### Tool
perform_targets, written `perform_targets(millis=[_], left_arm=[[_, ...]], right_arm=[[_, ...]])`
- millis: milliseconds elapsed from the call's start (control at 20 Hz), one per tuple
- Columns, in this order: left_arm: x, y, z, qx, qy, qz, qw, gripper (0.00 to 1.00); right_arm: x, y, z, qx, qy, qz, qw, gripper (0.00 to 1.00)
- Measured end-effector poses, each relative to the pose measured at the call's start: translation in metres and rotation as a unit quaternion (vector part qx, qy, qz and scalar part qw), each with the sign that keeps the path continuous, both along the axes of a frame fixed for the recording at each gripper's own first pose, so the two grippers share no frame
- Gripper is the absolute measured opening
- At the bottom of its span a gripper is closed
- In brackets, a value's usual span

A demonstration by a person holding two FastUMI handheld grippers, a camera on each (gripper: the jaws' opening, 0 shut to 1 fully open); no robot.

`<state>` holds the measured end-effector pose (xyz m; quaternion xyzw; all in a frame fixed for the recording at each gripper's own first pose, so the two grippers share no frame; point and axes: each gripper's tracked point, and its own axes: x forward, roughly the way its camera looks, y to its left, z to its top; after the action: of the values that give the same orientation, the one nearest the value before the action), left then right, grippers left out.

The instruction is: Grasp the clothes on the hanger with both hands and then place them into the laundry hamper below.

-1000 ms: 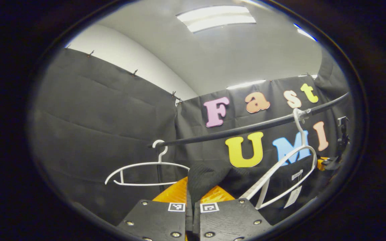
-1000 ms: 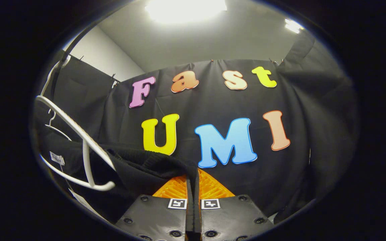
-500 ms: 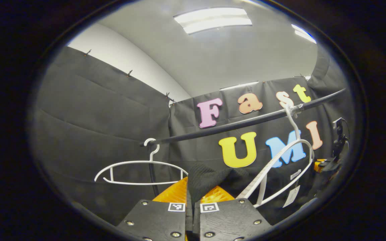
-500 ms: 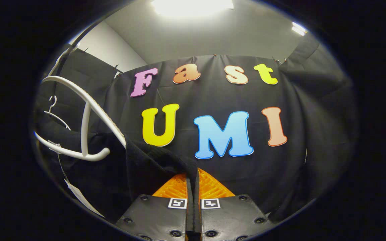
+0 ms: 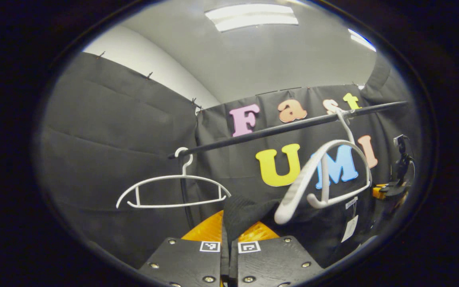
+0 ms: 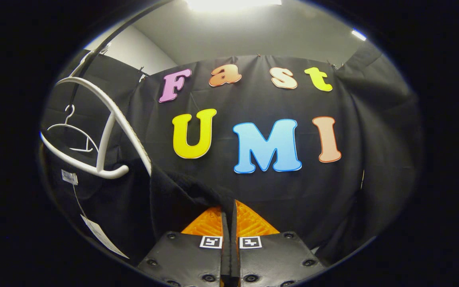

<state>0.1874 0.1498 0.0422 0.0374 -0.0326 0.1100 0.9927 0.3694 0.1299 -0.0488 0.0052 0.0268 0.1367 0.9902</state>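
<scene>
A black knitted garment [image 5: 249,209] hangs between my two grippers, below a white hanger [image 5: 325,175] on the black rail [image 5: 277,128]. My left gripper [image 5: 229,229] is shut on one shoulder of the garment. The left end of the hanger has come free of the cloth and sticks out bare. In the right gripper view the same garment [image 6: 181,191] drapes down from the white hanger [image 6: 106,131], and my right gripper [image 6: 229,217] is shut on its other shoulder. White tags [image 6: 98,235] dangle from the cloth. My right gripper [image 5: 389,191] also appears far right in the left gripper view.
A second, bare white hanger [image 5: 173,191] hangs at the left end of the rail by a black upright post [image 5: 183,199]. The booth's black cloth wall closes the space behind and to both sides.
Both grippers have pulled the garment downward; the rail and hanger rose in both views. The hanger tipped and its left end slipped out of the cloth.
</scene>
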Motion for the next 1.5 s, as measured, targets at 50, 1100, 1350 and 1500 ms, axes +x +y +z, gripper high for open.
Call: perform_targets(millis=[50, 1100, 1350, 1500], left_arm=[[0.003, -0.003, -0.006, 0.003, 0.003, -0.001, 1.000, 0.01], [-0.058, -0.115, -0.083, -0.017, 0.057, -0.127, 0.990, 0.01], [-0.061, -0.149, -0.102, -0.038, 0.067, -0.169, 0.983, 0.01], [-0.062, -0.163, -0.114, -0.054, 0.074, -0.190, 0.978, 0.01]], right_arm=[[-0.002, -0.001, -0.005, -0.006, 0.003, -0.003, 1.000, 0.01], [-0.154, -0.012, -0.042, -0.060, 0.022, 0.008, 0.998, 0.01], [-0.198, 0.006, -0.048, -0.064, 0.029, 0.031, 0.997, 0.01], [-0.219, 0.020, -0.057, -0.065, 0.040, 0.043, 0.996, 0.01]])
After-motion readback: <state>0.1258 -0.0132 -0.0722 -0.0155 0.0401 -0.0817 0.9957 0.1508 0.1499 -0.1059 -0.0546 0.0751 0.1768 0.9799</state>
